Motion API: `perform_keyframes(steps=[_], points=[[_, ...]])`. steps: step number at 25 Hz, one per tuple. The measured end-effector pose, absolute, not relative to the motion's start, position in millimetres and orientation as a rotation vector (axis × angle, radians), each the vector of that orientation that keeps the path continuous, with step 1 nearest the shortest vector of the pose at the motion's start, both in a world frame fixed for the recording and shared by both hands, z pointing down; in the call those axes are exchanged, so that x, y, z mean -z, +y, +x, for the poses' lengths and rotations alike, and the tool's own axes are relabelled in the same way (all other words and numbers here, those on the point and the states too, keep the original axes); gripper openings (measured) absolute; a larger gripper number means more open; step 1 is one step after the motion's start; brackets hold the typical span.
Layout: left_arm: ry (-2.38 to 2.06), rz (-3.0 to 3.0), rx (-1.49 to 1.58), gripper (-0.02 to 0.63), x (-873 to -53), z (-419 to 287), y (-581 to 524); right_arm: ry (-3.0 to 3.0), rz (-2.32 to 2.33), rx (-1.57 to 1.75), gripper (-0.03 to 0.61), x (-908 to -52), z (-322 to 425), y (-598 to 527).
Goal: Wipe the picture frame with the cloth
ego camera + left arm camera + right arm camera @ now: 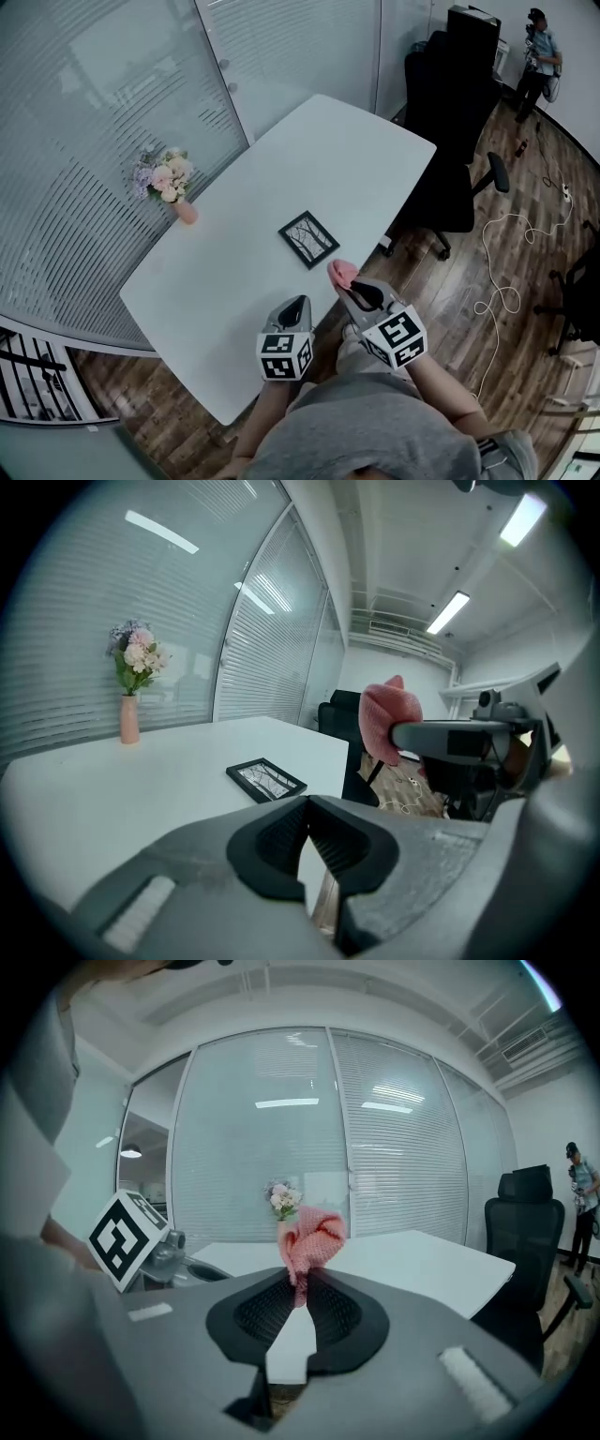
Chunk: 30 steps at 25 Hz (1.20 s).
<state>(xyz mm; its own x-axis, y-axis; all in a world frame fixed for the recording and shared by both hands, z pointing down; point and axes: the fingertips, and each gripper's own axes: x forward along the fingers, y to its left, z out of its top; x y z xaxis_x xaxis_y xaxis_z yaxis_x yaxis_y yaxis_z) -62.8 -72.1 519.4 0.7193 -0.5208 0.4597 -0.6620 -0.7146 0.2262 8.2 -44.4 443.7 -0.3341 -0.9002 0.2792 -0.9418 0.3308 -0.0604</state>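
Nearest: both grippers are held over the near edge of the white table [281, 169], in front of the person's grey shirt [375, 431].

Left gripper [298, 302]: jaws pressed together, nothing between them.

Right gripper [351, 289]: jaws pinching the pink cloth [312, 1235]. The cloth stands up in a bunch above the pads, off the table.

The only print in view is the black-and-white square markers on the left cube [284, 354] and the right cube [395, 337]. They are code patterns, with no words.

The picture frame [308, 238] is just beyond the grippers. It lies flat on the table toward its right edge, apart from both tools. It has a black border and a pale picture with dark branch-like lines; any lettering on it is too small to tell.

Far left on the table is a pink vase [186, 212] of pastel flowers [165, 176], beside the glass wall with blinds [84, 141].

Right of the table a black office chair [450, 141] stands on the wood floor, with a white cable [511, 253] looped near it.

Farthest, upper right, a person [539, 58] stands.
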Motion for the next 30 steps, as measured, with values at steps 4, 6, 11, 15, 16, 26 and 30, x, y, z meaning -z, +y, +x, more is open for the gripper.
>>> perform_keyframes(steps=[4,6,11,15,16,26,30], points=[[-0.949,2.532,-0.521,0.002,-518,-44,-96,-2.419,1.622,-0.302,0.042,-441,27,-74],[-0.976,2.515,-0.517,0.002,-518,-36,-107,-2.437,1.591,-0.291,0.042,-439,35,-88],[-1.032,2.464,-0.510,0.002,-527,-20,-132,-2.474,1.505,-0.280,0.041,-444,51,-123],[-1.075,2.421,-0.522,0.002,-535,-14,-146,-2.497,1.426,-0.285,0.041,-449,57,-146],[-1.085,2.410,-0.525,0.002,-538,-13,-148,-2.507,1.410,-0.281,0.043,-451,57,-152],[-1.158,2.290,-0.563,0.002,-566,-11,-171,-2.546,1.177,-0.239,0.042,-473,49,-209],[-1.164,2.251,-0.587,0.019,-578,-10,-174,-2.538,1.080,-0.202,0.043,-488,40,-227]])
